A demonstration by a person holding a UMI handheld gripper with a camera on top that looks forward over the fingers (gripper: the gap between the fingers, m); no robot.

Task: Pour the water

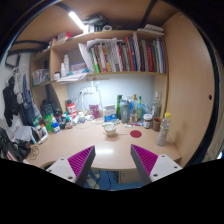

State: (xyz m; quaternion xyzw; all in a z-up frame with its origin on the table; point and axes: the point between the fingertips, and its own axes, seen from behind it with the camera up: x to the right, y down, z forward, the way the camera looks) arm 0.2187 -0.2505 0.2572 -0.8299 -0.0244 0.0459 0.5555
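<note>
My gripper is open, its two magenta pads spread wide with nothing between them. It hovers near the front edge of a light wooden desk. Beyond the fingers, a small white cup stands on the desk, with a round red coaster to its right. A clear plastic bottle stands at the desk's right side. Further back are a green bottle and a clear jug-like container. I cannot tell which of them hold water.
Jars and small bottles crowd the back left of the desk. Bookshelves full of books rise behind it, and a wooden side panel closes the right. Clutter and hanging items fill the left. The floor shows below the desk edge.
</note>
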